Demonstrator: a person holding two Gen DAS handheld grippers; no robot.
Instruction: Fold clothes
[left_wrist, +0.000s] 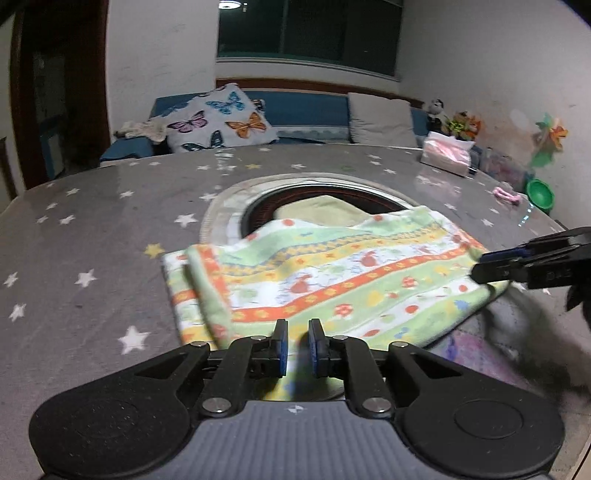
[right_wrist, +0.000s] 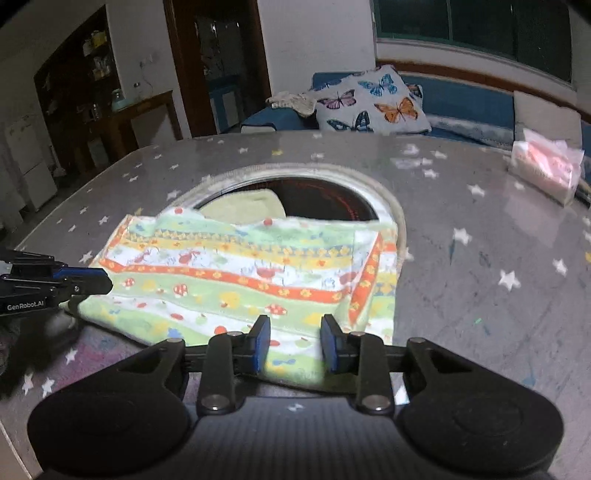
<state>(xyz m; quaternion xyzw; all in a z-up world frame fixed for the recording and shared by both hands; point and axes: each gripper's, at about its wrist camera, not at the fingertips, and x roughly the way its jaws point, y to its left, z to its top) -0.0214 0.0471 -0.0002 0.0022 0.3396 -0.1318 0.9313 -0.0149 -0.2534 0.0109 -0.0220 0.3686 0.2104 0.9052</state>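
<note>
Two grippers work at one patterned cloth (left_wrist: 332, 280) that lies on the star-printed grey surface (left_wrist: 92, 240), its far edge draped over the rim of a round dark opening (left_wrist: 321, 195) set into that surface. A pale yellow cloth (left_wrist: 317, 212) shows inside the opening, at about 12 o'clock from the patterned one.

In the left wrist view the left gripper (left_wrist: 297, 349) sits at the cloth's near edge at 6 o'clock, its blue pads narrowly parted with the cloth's edge between them; whether they pinch it I cannot tell. The cloth's left end is folded over on itself.

In the right wrist view the right gripper (right_wrist: 295, 349) is at the near edge too, held moderately wide, with cloth showing in the gap and neither pad pressing on it. The other gripper appears at 9 o'clock, beside the cloth's left corner.

A butterfly pillow (right_wrist: 373, 101) rests on the blue sofa (right_wrist: 461, 99) beyond, and a pink packet (right_wrist: 546, 170) sits at 2 o'clock.
</note>
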